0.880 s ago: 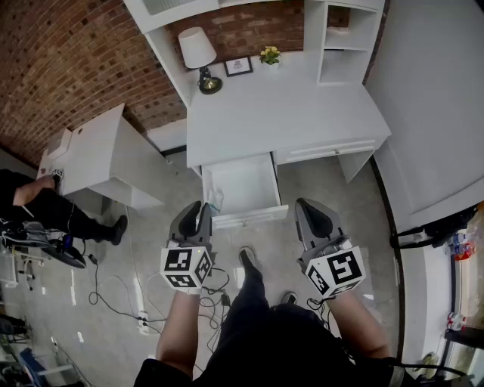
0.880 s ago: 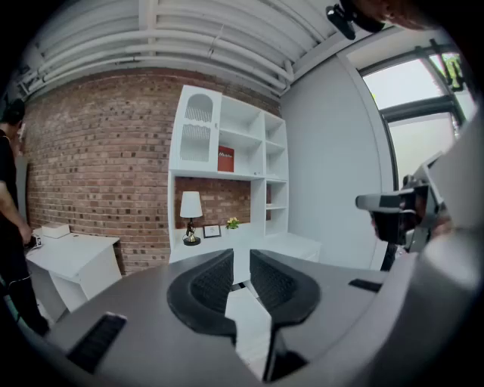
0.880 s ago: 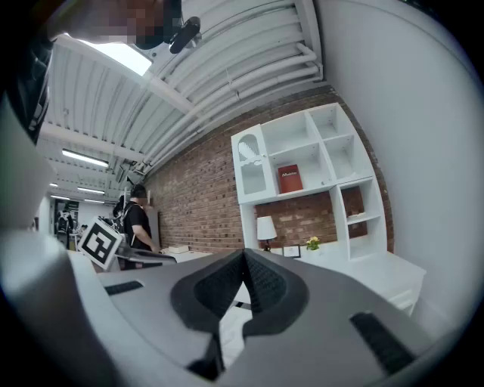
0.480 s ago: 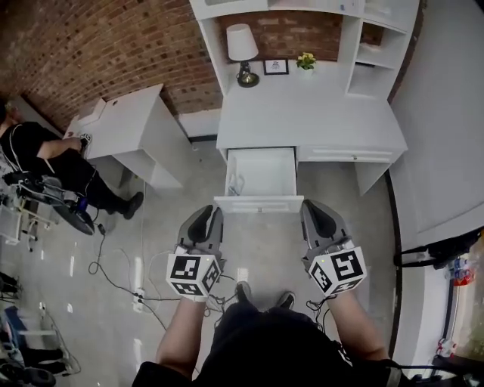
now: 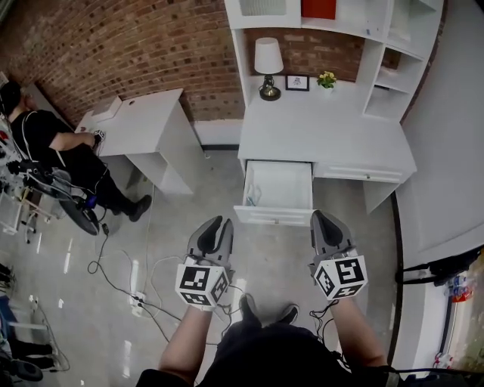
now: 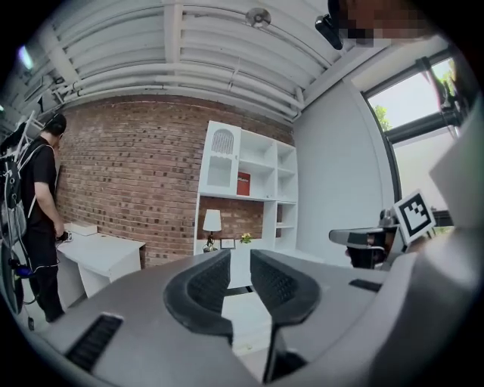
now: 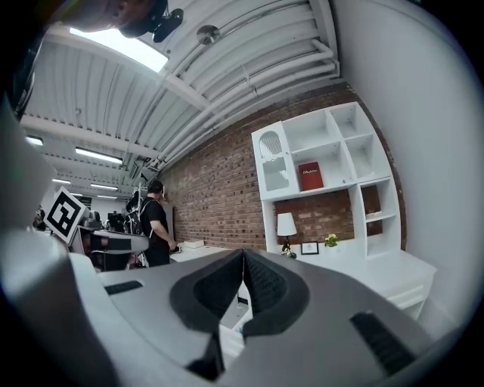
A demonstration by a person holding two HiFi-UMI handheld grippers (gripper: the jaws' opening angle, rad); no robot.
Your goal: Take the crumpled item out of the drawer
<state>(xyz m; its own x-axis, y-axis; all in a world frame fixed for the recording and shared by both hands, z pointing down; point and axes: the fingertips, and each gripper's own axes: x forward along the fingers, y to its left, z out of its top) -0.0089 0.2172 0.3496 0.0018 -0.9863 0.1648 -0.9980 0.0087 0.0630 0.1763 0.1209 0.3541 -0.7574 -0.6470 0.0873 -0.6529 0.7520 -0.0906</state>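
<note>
The white desk (image 5: 325, 125) stands ahead with its left drawer (image 5: 301, 193) pulled open. A small pale crumpled item (image 5: 252, 198) lies at the drawer's left side. My left gripper (image 5: 220, 226) hangs over the floor, short of the drawer's front, its jaws a narrow gap apart with nothing between them (image 6: 240, 261). Level with it, my right gripper (image 5: 324, 221) is shut and empty (image 7: 243, 257). Both point toward the desk. Neither gripper view shows the crumpled item.
A lamp (image 5: 267, 65), a framed picture (image 5: 297, 82) and a small plant (image 5: 327, 78) stand at the desk's back under white shelves holding a red book (image 5: 318, 7). At left are a second white desk (image 5: 144, 121), a person in black (image 5: 47, 143) and floor cables (image 5: 140, 291).
The desk and drawer have slid right and up in the head view and look farther off. Both grippers stay side by side, empty, now lower in the picture.
</note>
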